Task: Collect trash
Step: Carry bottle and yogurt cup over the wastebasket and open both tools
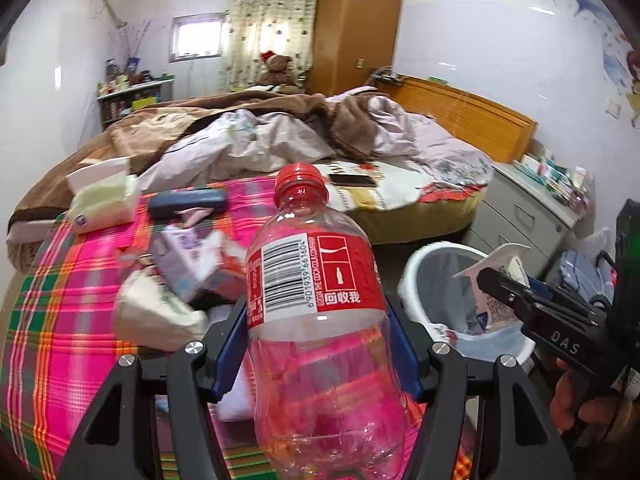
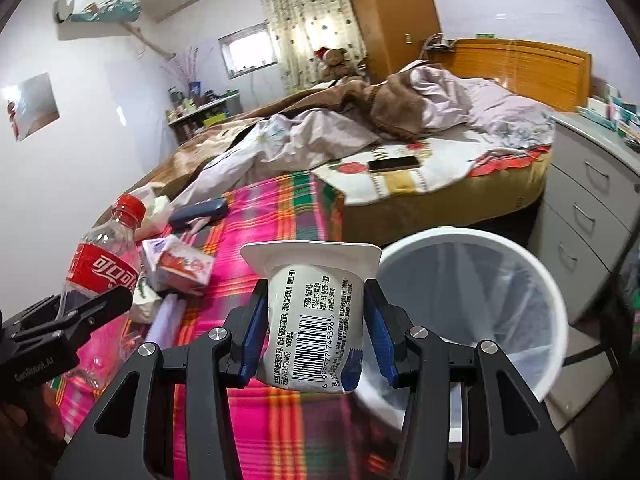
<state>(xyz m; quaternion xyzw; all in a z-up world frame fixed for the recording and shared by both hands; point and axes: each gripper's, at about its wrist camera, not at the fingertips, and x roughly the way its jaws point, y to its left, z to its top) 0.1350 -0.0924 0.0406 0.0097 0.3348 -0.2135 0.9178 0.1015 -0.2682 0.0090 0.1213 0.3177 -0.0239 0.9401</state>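
The clear plastic bottle [image 1: 320, 300], empty, red-capped and red-labelled, has its base cut off by the frame edge; the left gripper [image 1: 320, 344] jaws clamp its ribbed waist over the plaid cloth [image 1: 60, 320]. The right gripper [image 2: 316, 332] jaws pinch a dented white yogurt cup [image 2: 316, 320], beside the round white bin [image 2: 520, 320], whose thin liner hides its bottom. Blurred cartons [image 1: 192, 260] lie behind.
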